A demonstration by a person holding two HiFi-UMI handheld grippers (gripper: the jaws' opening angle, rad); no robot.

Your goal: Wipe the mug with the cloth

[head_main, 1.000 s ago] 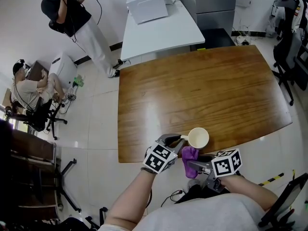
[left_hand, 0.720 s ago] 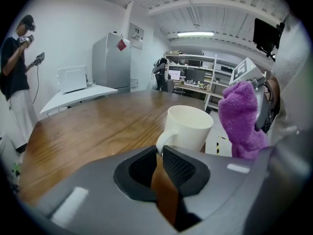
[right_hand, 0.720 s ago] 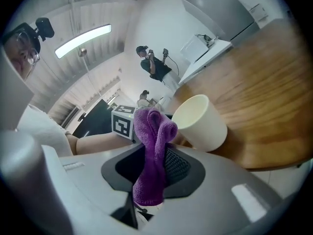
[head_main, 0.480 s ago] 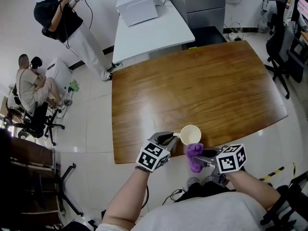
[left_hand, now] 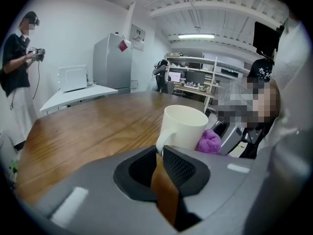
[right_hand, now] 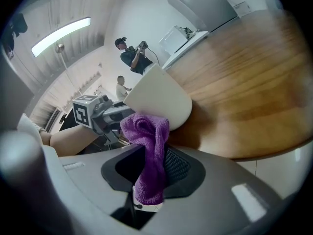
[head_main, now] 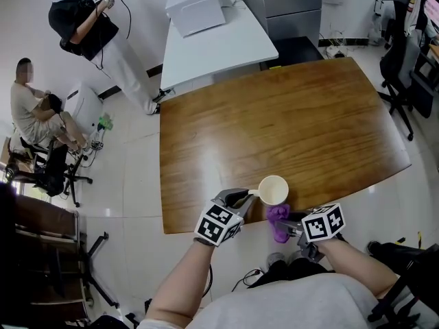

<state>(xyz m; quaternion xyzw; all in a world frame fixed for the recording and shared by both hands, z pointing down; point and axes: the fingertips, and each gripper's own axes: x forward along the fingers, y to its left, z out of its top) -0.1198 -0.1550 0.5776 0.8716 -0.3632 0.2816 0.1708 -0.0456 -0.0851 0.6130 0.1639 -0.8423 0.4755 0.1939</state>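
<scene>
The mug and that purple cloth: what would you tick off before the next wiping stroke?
1. Left gripper shut on the mug handle: ok.
2. Right gripper shut on the purple cloth: ok.
3. Mug upright, mouth up: ok.
4. Cloth against the mug's outer wall: ok, it seems to touch in the right gripper view.
5. Mug resting on the wooden table or lifted just off it: cannot tell; it sits at the near edge.
</scene>
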